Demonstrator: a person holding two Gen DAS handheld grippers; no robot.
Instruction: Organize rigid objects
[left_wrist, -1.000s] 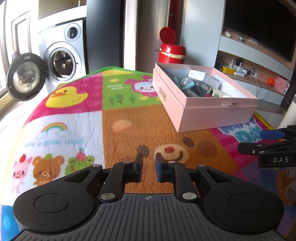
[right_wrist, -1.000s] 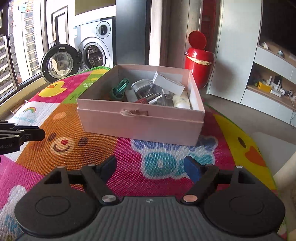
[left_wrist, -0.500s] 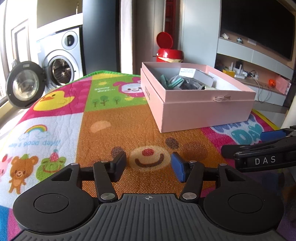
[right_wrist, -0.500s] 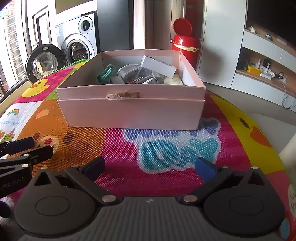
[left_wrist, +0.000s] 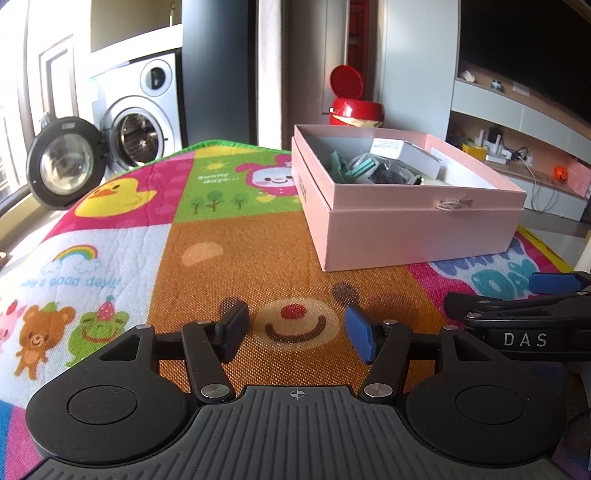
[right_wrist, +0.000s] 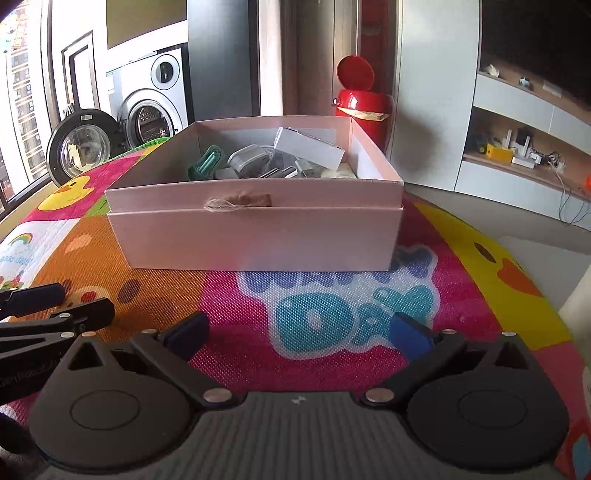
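Left claw (left_wrist: 295, 334): opening up, nothing between its pads. Right claw (right_wrist: 299, 332): spread wide, empty too. Pink box (right_wrist: 255, 229) straight ahead of the right claw, ahead and off to the right of the left claw, sitting on the play mat (left_wrist: 240, 251). Inside: a green clip (right_wrist: 207, 162), a small white carton (right_wrist: 308, 147), a grey plastic piece (right_wrist: 247, 158), all piled up. Probably light, hard and a bit slippery. Best to pinch the clip or the carton by its thin sides. Tall box walls in the way, so reach in from above. Lots of bare mat near both claws.
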